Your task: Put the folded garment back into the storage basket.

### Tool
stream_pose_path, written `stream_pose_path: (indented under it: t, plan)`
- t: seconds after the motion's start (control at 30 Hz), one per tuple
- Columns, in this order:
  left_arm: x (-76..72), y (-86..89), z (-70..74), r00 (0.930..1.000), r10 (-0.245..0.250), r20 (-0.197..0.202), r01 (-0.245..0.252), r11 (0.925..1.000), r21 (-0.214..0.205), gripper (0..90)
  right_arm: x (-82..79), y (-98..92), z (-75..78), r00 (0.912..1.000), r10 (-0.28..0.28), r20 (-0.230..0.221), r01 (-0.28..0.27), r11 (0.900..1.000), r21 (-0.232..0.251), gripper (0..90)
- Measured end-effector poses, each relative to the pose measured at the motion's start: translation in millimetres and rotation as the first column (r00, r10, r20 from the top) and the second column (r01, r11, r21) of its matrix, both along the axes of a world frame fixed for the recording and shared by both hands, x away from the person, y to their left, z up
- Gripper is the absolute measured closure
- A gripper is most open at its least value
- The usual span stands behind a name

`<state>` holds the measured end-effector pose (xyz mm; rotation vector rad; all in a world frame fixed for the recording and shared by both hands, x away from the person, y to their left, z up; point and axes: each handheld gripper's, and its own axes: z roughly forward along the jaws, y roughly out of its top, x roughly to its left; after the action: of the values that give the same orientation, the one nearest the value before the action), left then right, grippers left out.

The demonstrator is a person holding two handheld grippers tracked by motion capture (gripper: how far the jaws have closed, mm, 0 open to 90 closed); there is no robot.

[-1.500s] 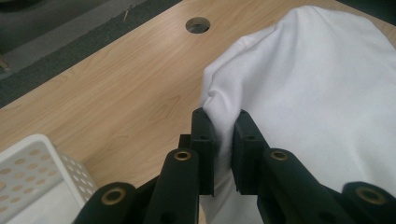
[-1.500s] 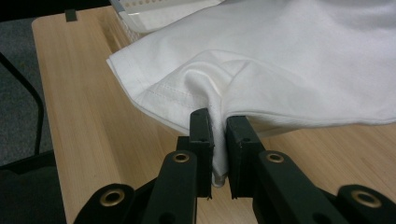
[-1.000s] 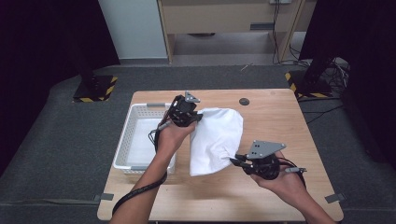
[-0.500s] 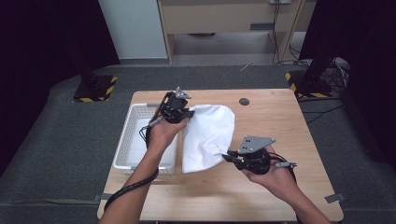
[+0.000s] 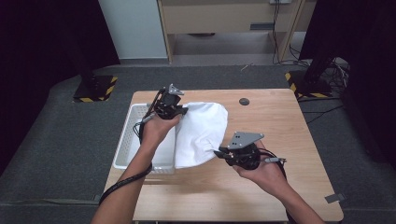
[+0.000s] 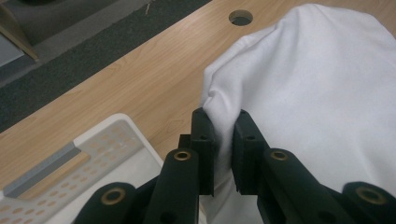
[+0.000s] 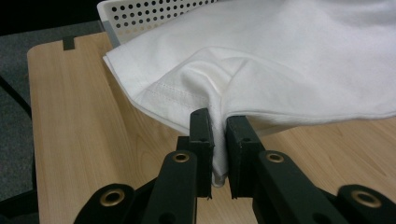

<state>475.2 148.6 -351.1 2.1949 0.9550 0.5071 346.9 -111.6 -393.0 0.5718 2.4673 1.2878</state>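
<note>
Your left gripper (image 5: 180,111) pinches the white cloth (image 5: 201,133) at its far-left edge, your right gripper (image 5: 221,153) clamps its near hem — the cloth hangs between them, over the white basket (image 5: 122,150) and the table (image 5: 280,130).

We are carrying the white cloth (image 5: 201,133) leftward toward the white basket (image 5: 125,148), with the left gripper (image 5: 183,111) and right gripper (image 5: 219,152) both shifting left; its left edge now seems to be overlapping the basket rim.
</note>
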Motion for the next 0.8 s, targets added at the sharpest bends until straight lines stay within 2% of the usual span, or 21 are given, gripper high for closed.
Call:
stream_pose_path:
  t: [0.1, 0.27, 0.8]
  plan:
    - [1.5, 1.0, 1.8, 1.0, -0.006, 0.001, 0.006, 0.9999, 0.012, 82.0, 1.4, 2.7, 4.0, 1.0, -0.001, 0.005, 0.001, 1.0, 0.001, 82.2]
    - [1.9, 4.6, 4.3, 1.0, -0.004, 0.008, 0.004, 1.0, 0.008, 82.0, 2.3, 9.5, 10.2, 0.9998, 0.006, 0.018, -0.006, 1.0, 0.003, 82.2]
    - [9.3, 28.0, 1.7, 0.9999, 0.01, 0.004, -0.01, 0.9999, 0.013, 82.0, 12.0, 32.2, 4.8, 0.9999, 0.014, 0.007, -0.014, 0.9999, 0.002, 82.2]
